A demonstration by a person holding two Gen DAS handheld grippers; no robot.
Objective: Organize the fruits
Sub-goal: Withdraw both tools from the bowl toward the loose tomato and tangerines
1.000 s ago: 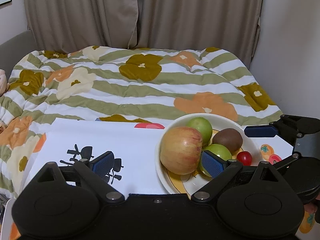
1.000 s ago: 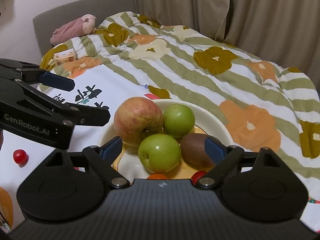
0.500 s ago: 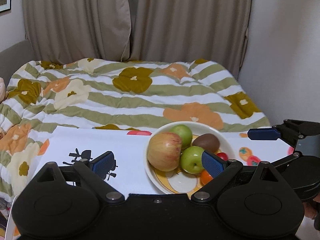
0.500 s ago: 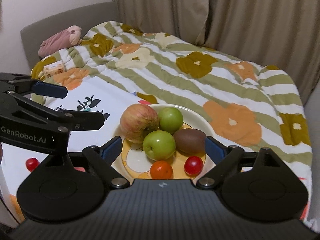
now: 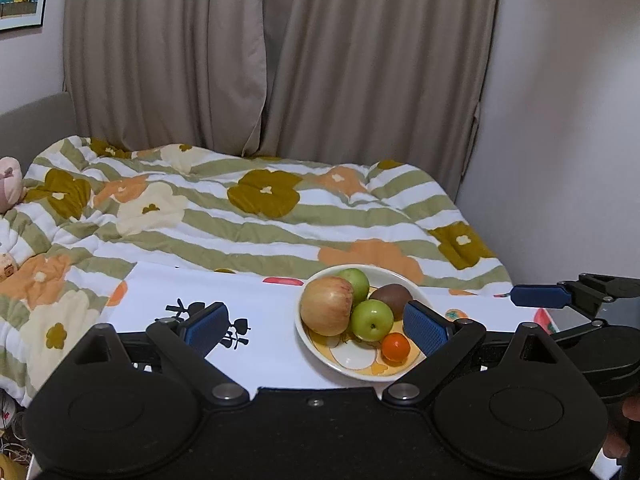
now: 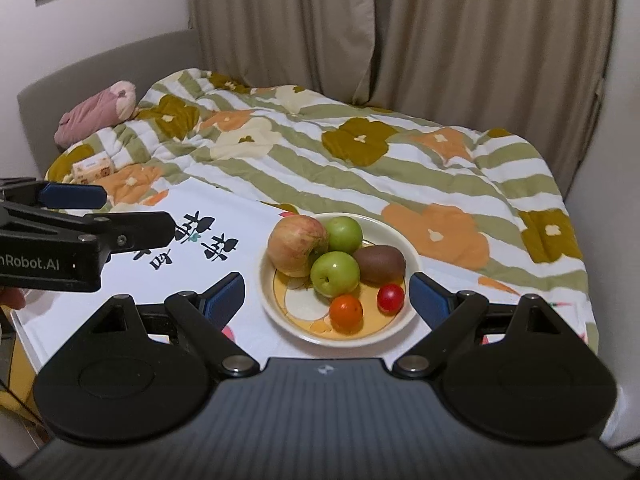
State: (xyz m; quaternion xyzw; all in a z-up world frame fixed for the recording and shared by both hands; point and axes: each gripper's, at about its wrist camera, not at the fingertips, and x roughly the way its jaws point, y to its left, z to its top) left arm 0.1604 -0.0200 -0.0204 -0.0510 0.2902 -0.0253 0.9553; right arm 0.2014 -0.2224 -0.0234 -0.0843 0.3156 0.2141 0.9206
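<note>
**Six fruits in the bowl, both grippers spread and empty**

A striped quilt with big flowers (image 6: 360, 152) covers the bed behind everything. In front of it lies a white printed sheet (image 6: 224, 216) with black characters, and on the sheet stands the pale bowl (image 6: 396, 320) with a yellow inner pattern.

The left gripper (image 5: 316, 322) hangs in front of the bowl with its blue pads far apart, nothing between them. The right gripper (image 6: 326, 296) is likewise wide open and empty, the bowl framed between its fingers.

Inside the bowl, the red-yellow apple (image 6: 297, 245) sits at the back left. Beside it to the right is one green apple (image 6: 345, 235), and a second green apple (image 6: 335, 273) sits in front, touching the big apple. The brown kiwi (image 6: 379, 264) lies to the right. Near the front rim are the small orange fruit (image 6: 346, 313) and the red cherry tomato (image 6: 390, 298), just apart.
</note>
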